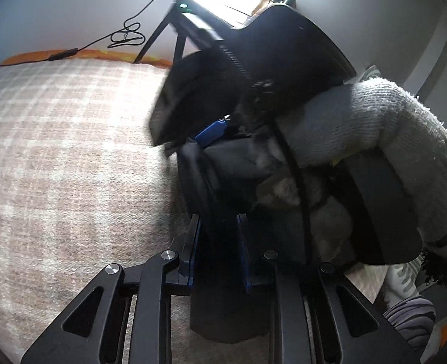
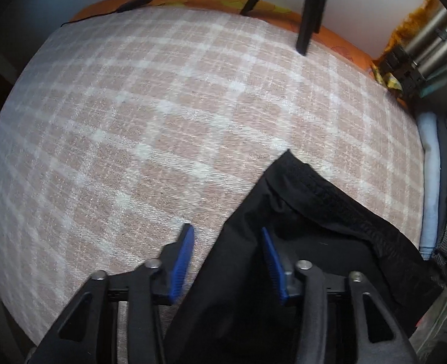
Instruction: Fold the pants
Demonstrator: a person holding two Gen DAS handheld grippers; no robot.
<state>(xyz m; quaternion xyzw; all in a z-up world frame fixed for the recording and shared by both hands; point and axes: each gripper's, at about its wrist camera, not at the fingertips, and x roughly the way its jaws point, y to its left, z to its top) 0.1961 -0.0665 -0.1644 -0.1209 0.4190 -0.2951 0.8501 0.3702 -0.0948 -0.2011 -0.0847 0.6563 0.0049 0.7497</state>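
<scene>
The black pants (image 2: 299, 221) lie on the pink-and-white plaid blanket (image 2: 162, 106), waistband toward the right. My right gripper (image 2: 227, 236) is open, its blue pads astride the pants' left edge, just above the cloth. In the left wrist view my left gripper (image 1: 217, 224) is shut on a fold of dark pants fabric (image 1: 223, 166), held close to the other gripper (image 1: 211, 130) and a gloved hand (image 1: 360, 121).
A black tripod leg (image 2: 308, 15) stands on the blanket at the far edge. A black cable (image 1: 123, 36) runs along the wall. An orange sheet (image 2: 329, 36) borders the blanket. Folded light-blue cloth (image 2: 430, 182) and a bag sit off the right edge.
</scene>
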